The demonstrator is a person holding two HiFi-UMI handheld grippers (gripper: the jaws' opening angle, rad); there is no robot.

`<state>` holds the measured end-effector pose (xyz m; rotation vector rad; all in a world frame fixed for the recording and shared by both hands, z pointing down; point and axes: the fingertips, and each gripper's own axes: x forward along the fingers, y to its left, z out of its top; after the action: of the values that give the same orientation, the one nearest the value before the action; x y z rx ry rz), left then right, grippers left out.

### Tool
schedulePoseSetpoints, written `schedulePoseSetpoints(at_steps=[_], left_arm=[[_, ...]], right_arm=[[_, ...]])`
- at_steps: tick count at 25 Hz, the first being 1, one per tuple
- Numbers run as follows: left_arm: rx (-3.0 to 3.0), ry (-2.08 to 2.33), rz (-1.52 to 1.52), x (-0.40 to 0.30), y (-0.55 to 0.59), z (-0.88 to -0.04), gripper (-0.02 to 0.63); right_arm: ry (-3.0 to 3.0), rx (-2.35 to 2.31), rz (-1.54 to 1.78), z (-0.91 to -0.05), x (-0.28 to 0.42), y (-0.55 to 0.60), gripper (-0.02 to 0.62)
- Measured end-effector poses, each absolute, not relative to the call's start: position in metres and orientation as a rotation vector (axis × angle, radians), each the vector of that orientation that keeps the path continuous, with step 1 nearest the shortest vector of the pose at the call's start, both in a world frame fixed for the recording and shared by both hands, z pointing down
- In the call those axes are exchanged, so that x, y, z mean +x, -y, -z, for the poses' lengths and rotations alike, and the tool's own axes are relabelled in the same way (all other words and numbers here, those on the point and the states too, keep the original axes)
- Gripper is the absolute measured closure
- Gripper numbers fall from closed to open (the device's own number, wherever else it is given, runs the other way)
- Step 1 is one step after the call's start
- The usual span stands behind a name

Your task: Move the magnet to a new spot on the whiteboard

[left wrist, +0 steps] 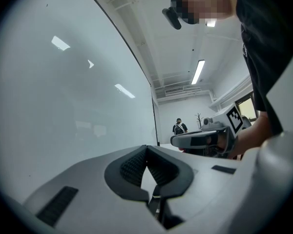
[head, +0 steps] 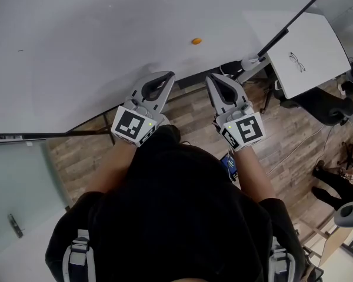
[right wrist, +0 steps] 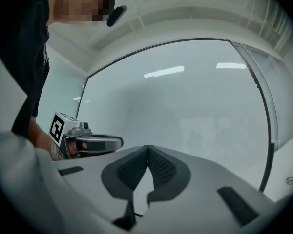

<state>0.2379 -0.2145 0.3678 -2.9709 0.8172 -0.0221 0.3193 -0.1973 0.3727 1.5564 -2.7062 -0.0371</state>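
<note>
The right gripper (head: 212, 79) has its jaws pressed together with nothing between them, and the left gripper (head: 168, 75) is the same, both with their tips near the whiteboard (head: 76, 46). The orange magnet (head: 196, 41) sits on the board ahead of the right gripper's tips and a little to their left, clear of both grippers. It is round, so it has no long axis to line up with. The right gripper looks slightly nearer.
</note>
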Motion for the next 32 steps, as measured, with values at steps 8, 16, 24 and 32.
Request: schedulePoseSetpoints(at_steps=[8,16,24,32], left_arm=[[-2.966,-0.785,0.040,0.231,0.203,-0.369,0.604],[-2.976,-0.755,0.040,0.235,0.195,-0.370,0.604],[-2.977,-0.752,0.042,0.238,0.197,-0.368,0.604],[-2.978,-0.746,0.055,0.241,0.195,-0.371,0.604]], right_arm=[[2.688,1.599,0.019,-0.377,0.316,0.181,0.600],[2.691,1.626,0.021,-0.374,0.318,0.176,0.600],[2.700,1.608,0.009,-0.374,0.318,0.176,0.600],[2.703,1.591,0.007,-0.376,0.316,0.175,0.600]])
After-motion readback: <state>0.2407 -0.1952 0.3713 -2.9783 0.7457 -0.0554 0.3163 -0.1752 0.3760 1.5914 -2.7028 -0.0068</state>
